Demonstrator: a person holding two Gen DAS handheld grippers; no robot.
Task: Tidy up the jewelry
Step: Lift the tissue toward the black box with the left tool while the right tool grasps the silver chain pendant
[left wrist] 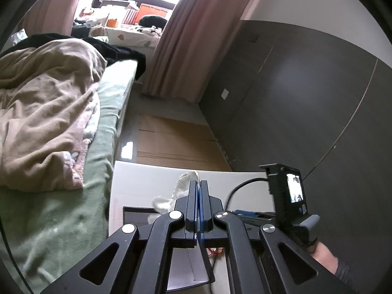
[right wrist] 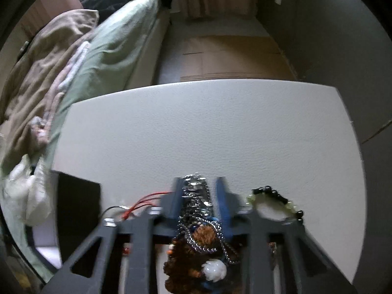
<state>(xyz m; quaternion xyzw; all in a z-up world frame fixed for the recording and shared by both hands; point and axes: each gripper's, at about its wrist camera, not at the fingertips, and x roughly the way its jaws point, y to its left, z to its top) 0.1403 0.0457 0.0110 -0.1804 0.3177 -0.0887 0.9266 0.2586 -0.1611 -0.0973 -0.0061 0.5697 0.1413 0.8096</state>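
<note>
1. The right claw (right wrist: 199, 186) points steeply down at the white bench (right wrist: 220, 127), its blue fingers (right wrist: 177, 196) narrowed around a silvery, sequin-like chain bundle (right wrist: 196, 193). Whether the pads press on it or only flank it, I cannot tell; motion blur hides the contact.
2. The bundle's long axis runs along the fingers, away from the camera, so it lies lengthwise in the gap rather than across it.
3. Under the right claw, nearer the camera, sits a fuzzy brown charm with a white bead (right wrist: 196, 250), looped by a steel link chain (right wrist: 208, 232). It seems tangled with the bundle.
4. Just to the right of the fingers lies a bracelet of black and pale green beads (right wrist: 274, 193), apart from the grasped piece.
5. The left claw (left wrist: 198, 183) is fully closed, with a crumpled clear plastic bag (left wrist: 181, 183) showing at its tips; I judge it pinched there.
6. A dark open box (right wrist: 78, 210) stands to the left; the right claw is nearer the jewelry.
</note>
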